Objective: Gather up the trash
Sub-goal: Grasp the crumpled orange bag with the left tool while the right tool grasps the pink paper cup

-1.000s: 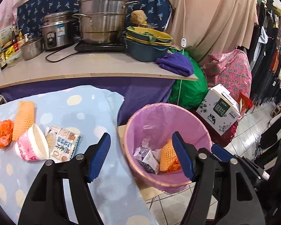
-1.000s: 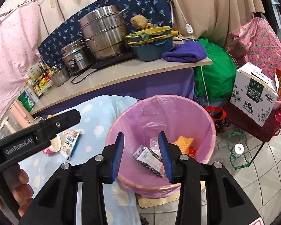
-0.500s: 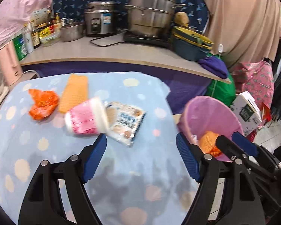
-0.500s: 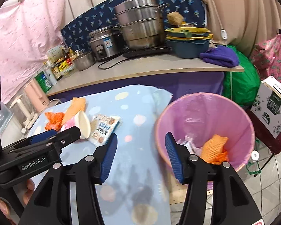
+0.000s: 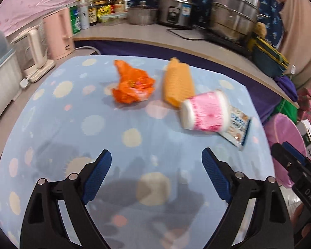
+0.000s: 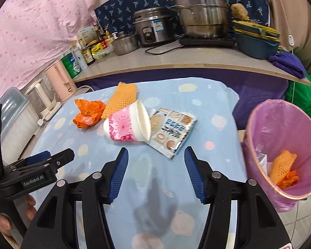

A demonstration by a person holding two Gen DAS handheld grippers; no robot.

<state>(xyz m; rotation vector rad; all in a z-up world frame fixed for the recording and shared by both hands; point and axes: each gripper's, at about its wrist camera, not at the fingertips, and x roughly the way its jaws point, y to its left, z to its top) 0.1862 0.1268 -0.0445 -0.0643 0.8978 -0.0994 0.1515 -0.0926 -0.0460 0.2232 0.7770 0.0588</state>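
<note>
A: Where is the trash sitting?

B: Four pieces are lying together on the table [image 6: 207, 95], which is wearing a blue spotted cloth. A pink and white paper cup [image 6: 127, 127] is lying on its side with its mouth facing the bin. A printed snack wrapper [image 6: 173, 131] is lying flat, tucked partly under the cup's rim. An orange foam net sleeve [image 6: 122, 98] is touching the cup on its far side, and a crumpled orange plastic bag [image 6: 88, 113] is sitting just beside the sleeve.

A: And the bin?

B: A bin lined with a pink bag [image 6: 284, 145] is standing off the table's right edge, tilted in this view. It is already holding an orange net sleeve, orange scraps and a pale wrapper.

A: What are the fingers doing?

B: The left gripper [image 5: 156, 176] is hovering above bare cloth, short of the trash, with its fingers spread wide; they have just been opening, and nothing is between them. The right gripper [image 6: 156, 174] is hanging just short of the cup and wrapper, its fingers partly apart and empty.

A: Anything behind?

B: A second, higher table is carrying a steel steamer pot [image 6: 201, 10], a rice cooker [image 6: 153, 28] and bottles.
</note>
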